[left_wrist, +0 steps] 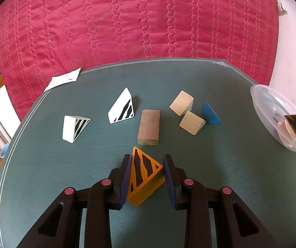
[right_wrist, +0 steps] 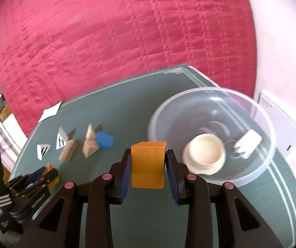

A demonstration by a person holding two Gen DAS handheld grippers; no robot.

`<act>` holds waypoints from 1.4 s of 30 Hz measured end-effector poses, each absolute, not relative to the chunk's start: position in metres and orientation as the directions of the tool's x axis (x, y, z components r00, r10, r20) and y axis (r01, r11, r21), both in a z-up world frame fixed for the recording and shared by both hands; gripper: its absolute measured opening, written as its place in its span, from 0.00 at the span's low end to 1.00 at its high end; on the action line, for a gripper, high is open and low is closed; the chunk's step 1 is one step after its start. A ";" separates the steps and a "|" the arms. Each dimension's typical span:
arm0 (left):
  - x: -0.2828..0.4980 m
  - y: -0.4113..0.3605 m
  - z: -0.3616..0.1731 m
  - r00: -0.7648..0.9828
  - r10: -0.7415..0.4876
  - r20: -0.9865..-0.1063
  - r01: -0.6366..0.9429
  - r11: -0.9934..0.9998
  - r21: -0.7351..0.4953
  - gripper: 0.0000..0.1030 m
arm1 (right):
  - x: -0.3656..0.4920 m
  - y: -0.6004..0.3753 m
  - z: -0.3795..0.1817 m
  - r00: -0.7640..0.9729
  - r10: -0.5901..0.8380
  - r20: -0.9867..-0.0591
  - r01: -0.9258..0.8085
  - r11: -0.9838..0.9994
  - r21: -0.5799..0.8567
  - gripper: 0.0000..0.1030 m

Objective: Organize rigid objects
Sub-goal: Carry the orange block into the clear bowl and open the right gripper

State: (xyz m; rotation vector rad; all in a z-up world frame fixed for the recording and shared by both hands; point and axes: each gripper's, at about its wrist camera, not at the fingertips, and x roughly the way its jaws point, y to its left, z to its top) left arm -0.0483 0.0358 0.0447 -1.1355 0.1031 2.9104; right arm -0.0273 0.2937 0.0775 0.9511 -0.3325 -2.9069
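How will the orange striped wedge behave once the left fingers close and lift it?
Orange wedge looks like solid painted wood, so probably stiff and light. Its sloped faces may let it twist or squirt out between the left gripper's flat fingers. It rests on a flat face on the mat, so unlikely to roll.

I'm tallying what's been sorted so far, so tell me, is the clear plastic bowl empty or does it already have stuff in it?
Not empty. The clear bowl already holds a cream round piece and a white block; the right claw holds an orange block beside it.
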 end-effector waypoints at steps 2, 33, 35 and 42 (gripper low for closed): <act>-0.049 0.038 0.044 -0.736 -0.010 -0.677 -0.041 -0.997 0.059 0.31 | -0.027 0.304 0.079 -0.813 -0.107 -0.573 -0.030 -0.974 0.224 0.33; -0.050 0.064 0.051 -0.727 0.055 -0.685 -0.111 -0.993 0.038 0.31 | -0.013 0.390 0.060 -0.837 0.133 -0.531 -0.273 -0.942 0.193 0.44; -0.051 0.071 0.053 -0.722 0.078 -0.688 -0.131 -0.991 0.026 0.31 | -0.011 0.386 0.061 -0.844 0.138 -0.518 -0.265 -0.947 0.180 0.45; -0.057 0.108 0.068 -0.717 0.161 -0.679 -0.220 -0.976 0.001 0.31 | -0.002 0.373 0.057 -0.862 0.127 -0.491 -0.235 -0.958 0.165 0.47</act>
